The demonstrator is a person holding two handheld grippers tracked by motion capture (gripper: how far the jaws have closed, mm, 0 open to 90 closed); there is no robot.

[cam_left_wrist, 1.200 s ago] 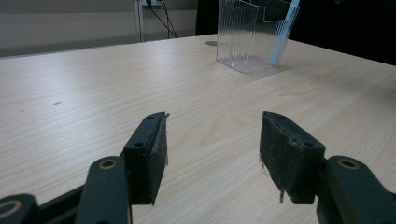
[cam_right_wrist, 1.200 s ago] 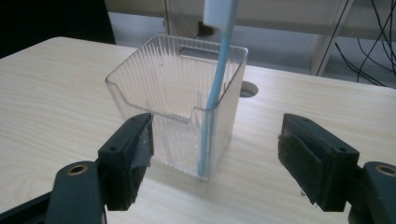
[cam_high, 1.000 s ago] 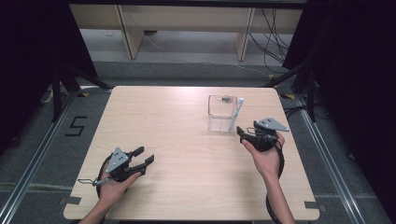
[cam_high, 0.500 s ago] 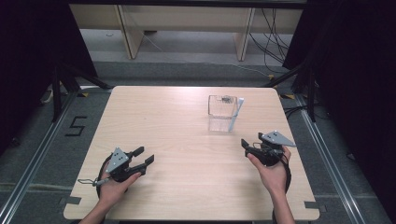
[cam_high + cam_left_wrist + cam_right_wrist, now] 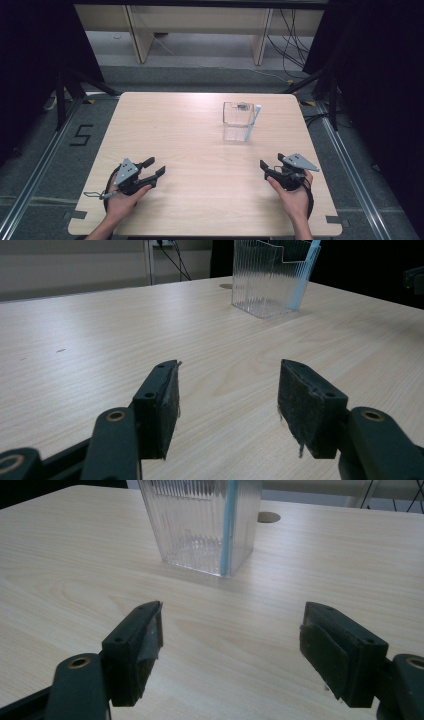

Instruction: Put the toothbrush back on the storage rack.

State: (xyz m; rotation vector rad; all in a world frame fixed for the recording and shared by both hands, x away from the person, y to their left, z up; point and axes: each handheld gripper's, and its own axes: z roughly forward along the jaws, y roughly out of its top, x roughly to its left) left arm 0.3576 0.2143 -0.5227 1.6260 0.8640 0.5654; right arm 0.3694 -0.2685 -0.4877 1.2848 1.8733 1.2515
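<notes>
Clear ribbed plastic container (image 5: 239,121) stands upright, upper right of centre on the bench (image 5: 175,130), pale blue straw (image 5: 253,123) leaning inside. Judged light, rigid, slippery, crack-prone; best gripped across one wall near the rim. Left gripper (image 5: 152,172) and right gripper (image 5: 268,167): jaws apart, nothing held.

Evenly lit from above, bright on the wooden table (image 5: 200,130), dark at both side edges of the high view. Soft short shadows under left gripper (image 5: 156,167) and right gripper (image 5: 271,166). Faint glare ahead of the jaws on the clear ribbed container (image 5: 200,525). Slightly blurred near the pads (image 5: 170,410); grainy overall.
</notes>
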